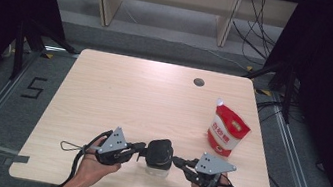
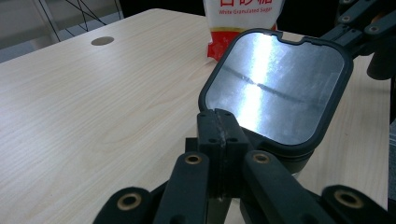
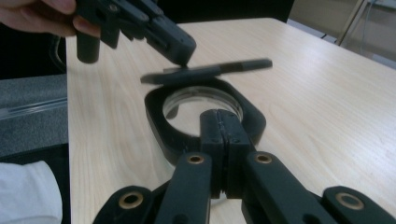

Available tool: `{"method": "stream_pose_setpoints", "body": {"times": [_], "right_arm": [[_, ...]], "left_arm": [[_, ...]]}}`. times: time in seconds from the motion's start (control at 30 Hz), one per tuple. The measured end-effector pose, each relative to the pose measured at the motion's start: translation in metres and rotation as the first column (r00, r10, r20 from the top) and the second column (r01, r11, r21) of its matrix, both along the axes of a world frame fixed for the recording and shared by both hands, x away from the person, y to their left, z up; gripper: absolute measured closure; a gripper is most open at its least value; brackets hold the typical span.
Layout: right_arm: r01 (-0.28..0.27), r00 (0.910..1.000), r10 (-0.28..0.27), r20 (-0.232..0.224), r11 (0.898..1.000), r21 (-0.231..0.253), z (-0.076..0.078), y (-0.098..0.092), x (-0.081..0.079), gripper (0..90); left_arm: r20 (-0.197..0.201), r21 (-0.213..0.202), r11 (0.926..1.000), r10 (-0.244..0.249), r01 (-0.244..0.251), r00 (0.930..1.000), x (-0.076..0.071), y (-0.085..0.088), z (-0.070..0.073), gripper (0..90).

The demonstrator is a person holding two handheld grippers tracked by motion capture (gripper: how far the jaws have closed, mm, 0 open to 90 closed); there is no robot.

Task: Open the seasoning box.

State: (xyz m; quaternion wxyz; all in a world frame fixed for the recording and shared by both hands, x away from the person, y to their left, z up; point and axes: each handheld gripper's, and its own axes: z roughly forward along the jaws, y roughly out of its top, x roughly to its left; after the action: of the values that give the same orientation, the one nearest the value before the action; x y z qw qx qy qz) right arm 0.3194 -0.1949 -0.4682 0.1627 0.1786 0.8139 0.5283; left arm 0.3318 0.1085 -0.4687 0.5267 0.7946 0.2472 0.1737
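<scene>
One jar (image 1: 159, 160), one lid (image 1: 160, 151) — seemingly one sugar pouch (image 1: 227, 129).

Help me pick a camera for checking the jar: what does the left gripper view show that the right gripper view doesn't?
Left gripper view: the lid's shiny metal face, the sugar bag behind it and the hole in the table.
Right gripper view: the jar's open mouth in its black collar, the lid edge-on above it, and a hand.
Both: the lid, the table, and each view's own gripper shut, the left gripper on the lid, the right gripper on the jar.
</scene>
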Motion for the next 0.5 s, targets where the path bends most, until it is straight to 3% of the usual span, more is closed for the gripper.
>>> {"method": "stream_pose_setpoints", "body": {"times": [0.07,0.1,0.27,0.5], "right_arm": [[-0.007,0.9999,0.007,-0.007,1.0,0.008,0.003,0.003,-0.001,90.0],[-0.029,0.9995,0.029,0.011,1.0,0.006,0.005,0.008,-0.002,90.0],[-0.031,0.9995,0.031,-0.008,0.999,0.008,0.007,0.018,-0.005,90.0],[-0.032,0.9995,0.032,0.0,0.999,0.026,0.009,0.02,-0.004,90.0]], "left_arm": [[-0.003,-0.002,1.0,-0.002,0.002,1.0,0.0,0.0,0.0,89.2],[-0.002,-0.001,1.0,-0.004,0.004,1.0,0.0,0.0,0.0,89.2],[-0.003,-0.002,1.0,-0.003,0.003,1.0,0.001,0.0,0.0,88.0],[-0.014,-0.03,0.9995,0.006,-0.007,0.9999,0.003,0.012,0.0,72.3]]}}
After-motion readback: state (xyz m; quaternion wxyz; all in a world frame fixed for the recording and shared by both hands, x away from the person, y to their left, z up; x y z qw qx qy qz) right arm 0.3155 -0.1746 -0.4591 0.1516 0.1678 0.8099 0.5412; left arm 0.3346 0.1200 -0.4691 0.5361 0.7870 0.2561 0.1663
